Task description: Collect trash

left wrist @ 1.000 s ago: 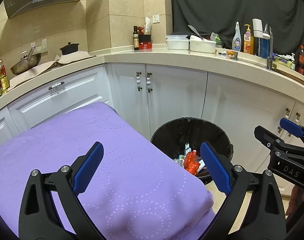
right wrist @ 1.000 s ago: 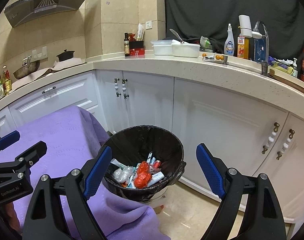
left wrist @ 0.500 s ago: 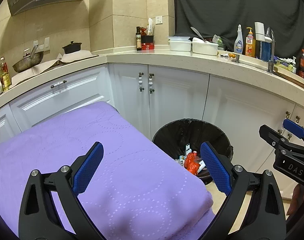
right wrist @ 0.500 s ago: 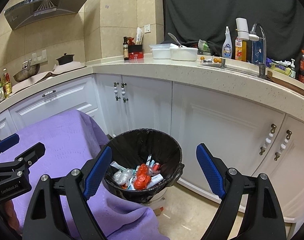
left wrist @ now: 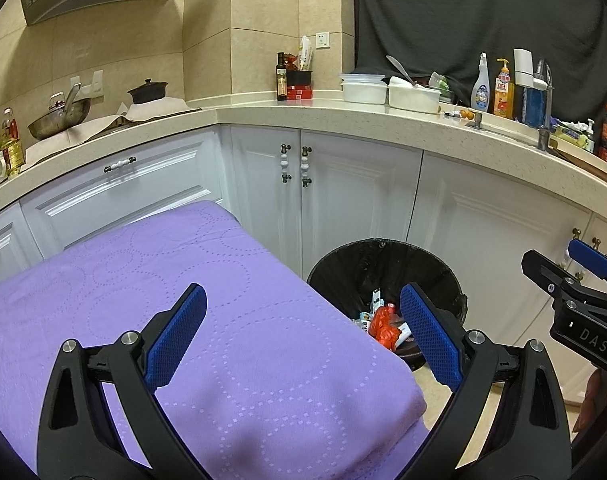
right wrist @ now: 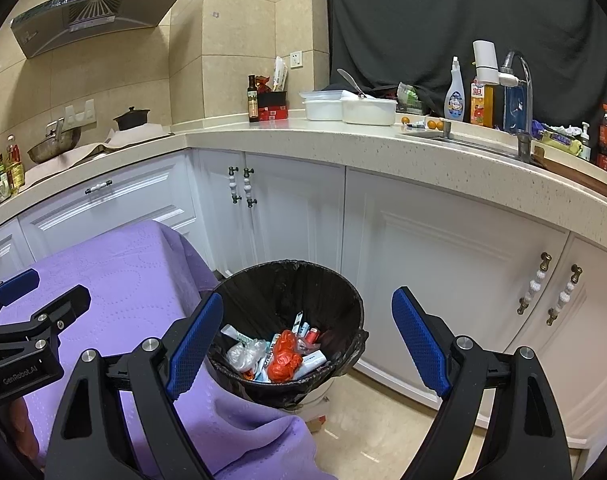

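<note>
A black-lined trash bin (right wrist: pixel 343 300) stands on the floor beside the purple-covered table (left wrist: pixel 183 280). It holds several pieces of trash: a crumpled red wrapper (right wrist: pixel 285 360), a clear plastic bag (right wrist: pixel 243 354) and small tubes. The bin also shows in the left wrist view (left wrist: pixel 423 264). My left gripper (left wrist: pixel 301 336) is open and empty above the table's right corner. My right gripper (right wrist: pixel 307 342) is open and empty, above and in front of the bin. The right gripper shows at the left view's right edge (left wrist: pixel 575 292); the left gripper shows at the right view's left edge (right wrist: pixel 27 320).
White cabinets (right wrist: pixel 443 248) run under a speckled L-shaped counter (right wrist: pixel 343 144). On it stand white containers (right wrist: pixel 349 110), bottles (right wrist: pixel 455 94), a faucet (right wrist: pixel 519 92), a wok (left wrist: pixel 59 116) and a pot (left wrist: pixel 147 92). Beige floor tiles (right wrist: pixel 375 440) lie right of the bin.
Both views have tilted upward a little, so the bin and table sit lower in frame. Both grippers stay open and empty.
</note>
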A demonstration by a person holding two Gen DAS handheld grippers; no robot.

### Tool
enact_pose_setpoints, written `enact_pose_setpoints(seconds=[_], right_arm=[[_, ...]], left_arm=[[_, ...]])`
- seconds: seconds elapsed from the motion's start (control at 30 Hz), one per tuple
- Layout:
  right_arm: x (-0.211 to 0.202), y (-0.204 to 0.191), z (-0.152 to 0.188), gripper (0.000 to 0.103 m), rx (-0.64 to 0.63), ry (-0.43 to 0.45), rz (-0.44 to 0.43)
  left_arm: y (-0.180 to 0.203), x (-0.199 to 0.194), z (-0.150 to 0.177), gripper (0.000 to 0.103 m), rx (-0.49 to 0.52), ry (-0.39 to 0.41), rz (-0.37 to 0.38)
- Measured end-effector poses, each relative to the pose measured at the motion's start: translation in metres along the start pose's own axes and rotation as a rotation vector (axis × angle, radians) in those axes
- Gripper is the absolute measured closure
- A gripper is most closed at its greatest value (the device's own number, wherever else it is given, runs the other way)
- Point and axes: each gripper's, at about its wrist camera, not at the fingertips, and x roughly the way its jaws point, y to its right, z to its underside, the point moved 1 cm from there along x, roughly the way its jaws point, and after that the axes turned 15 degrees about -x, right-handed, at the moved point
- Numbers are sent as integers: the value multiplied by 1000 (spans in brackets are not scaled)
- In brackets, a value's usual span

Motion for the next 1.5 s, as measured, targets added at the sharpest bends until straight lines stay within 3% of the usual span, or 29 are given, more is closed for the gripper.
enact_pose_setpoints(seconds=[1.5], right_arm=[[0,-2,-2,19,-4,2,0]], left_arm=[[-4,-3,-5,8,-20,7,-4]])
